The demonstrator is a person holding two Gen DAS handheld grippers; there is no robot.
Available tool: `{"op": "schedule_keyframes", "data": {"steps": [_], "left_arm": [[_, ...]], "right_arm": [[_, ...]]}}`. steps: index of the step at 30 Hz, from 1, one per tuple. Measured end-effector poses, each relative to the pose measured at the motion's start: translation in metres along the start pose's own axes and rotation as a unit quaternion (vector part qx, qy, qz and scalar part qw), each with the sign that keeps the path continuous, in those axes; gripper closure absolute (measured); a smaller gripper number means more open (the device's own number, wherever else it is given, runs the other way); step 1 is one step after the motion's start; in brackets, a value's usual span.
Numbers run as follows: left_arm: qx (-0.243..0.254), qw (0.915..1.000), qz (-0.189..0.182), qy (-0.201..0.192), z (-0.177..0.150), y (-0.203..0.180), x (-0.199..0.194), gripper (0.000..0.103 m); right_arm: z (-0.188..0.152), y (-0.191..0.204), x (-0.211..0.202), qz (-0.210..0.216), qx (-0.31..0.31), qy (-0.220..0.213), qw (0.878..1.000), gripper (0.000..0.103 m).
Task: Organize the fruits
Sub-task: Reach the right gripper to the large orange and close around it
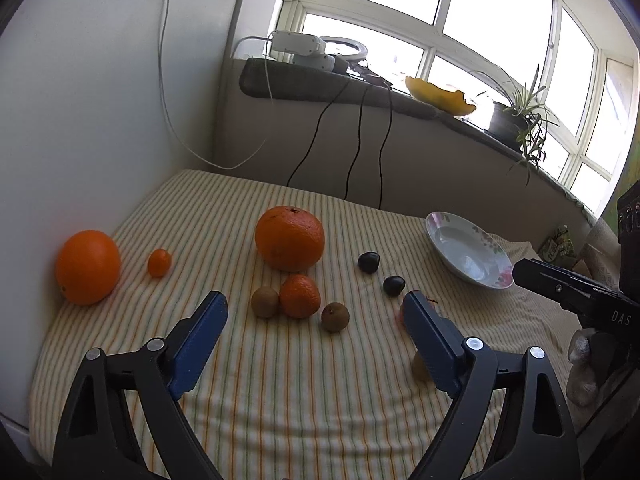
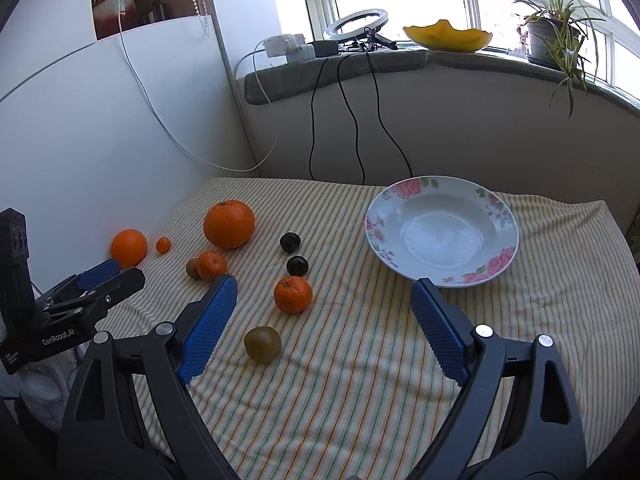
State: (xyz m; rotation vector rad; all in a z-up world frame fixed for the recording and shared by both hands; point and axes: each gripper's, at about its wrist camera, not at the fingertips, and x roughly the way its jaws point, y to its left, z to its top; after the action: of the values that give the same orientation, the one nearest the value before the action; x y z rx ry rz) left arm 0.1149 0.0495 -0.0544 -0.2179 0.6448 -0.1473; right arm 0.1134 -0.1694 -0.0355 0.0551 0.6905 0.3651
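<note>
**Inspector:** Surface is a worktop [image 2: 360, 380] under a striped cloth [image 1: 280, 400], set in a corner with a white wall on one side and a windowsill behind.

**Clerk:** Nearest items?

**Inspector:** Left claw [image 1: 316, 308] spread wide, nothing between its blue pads. Right claw [image 2: 324, 292] likewise spread and empty. Between the right claw's fingers lies a greenish-brown fruit [image 2: 262, 344], and just beyond it a mandarin [image 2: 293, 294].

**Clerk:** Further out?

**Inspector:** Two dark plums [image 2: 297, 265], apart from each other. Left of them a second mandarin [image 1: 300, 296] touches a brown kiwi [image 1: 264, 301]; another brown fruit [image 1: 335, 317] sits near. Behind stands a large orange [image 1: 289, 238]. By the wall, a smooth orange [image 1: 88, 266] with a tiny kumquat [image 1: 159, 263] beside it.

**Clerk:** The dish?

**Inspector:** Floral-rimmed plate [image 2: 496, 208], empty, right side, apart from all the fruit.

**Clerk:** Background?

**Inspector:** Sill carries a ring light [image 2: 356, 24], a yellow melon rind [image 2: 448, 38] and a potted plant [image 2: 554, 36]; cables [image 2: 352, 120] hang down.
</note>
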Motion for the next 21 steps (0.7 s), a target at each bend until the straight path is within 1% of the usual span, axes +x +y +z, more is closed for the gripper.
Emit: {"op": "schedule_keyframes", "data": {"steps": [3,7,11,13,15,18,21], "left_arm": [[-0.004,0.9999,0.001,0.012,0.008,0.009,0.017,0.016],[-0.010,0.9996,0.001,0.027,0.019,0.016,0.036,0.018],[-0.001,0.9992,0.012,0.039,0.024,0.018,0.051,0.018],[0.010,0.9986,0.021,0.047,0.026,0.016,0.056,0.018],[0.027,0.9978,0.036,0.049,0.027,0.014,0.057,0.018],[0.044,0.9961,0.061,0.047,0.029,0.012,0.055,0.018],[0.046,0.9952,0.065,0.056,0.033,0.015,0.058,0.018]], "right_arm": [[0.019,0.005,0.028,0.033,0.003,0.029,0.999,0.012],[0.043,0.016,0.066,0.079,0.007,0.066,0.995,0.012],[0.062,0.023,0.104,0.140,0.034,0.113,0.983,0.012],[0.068,0.027,0.123,0.145,0.045,0.131,0.980,0.012],[0.072,0.030,0.141,0.142,0.047,0.145,0.978,0.012],[0.071,0.038,0.157,0.145,0.043,0.162,0.975,0.012],[0.068,0.042,0.168,0.148,0.039,0.171,0.973,0.012]]}}
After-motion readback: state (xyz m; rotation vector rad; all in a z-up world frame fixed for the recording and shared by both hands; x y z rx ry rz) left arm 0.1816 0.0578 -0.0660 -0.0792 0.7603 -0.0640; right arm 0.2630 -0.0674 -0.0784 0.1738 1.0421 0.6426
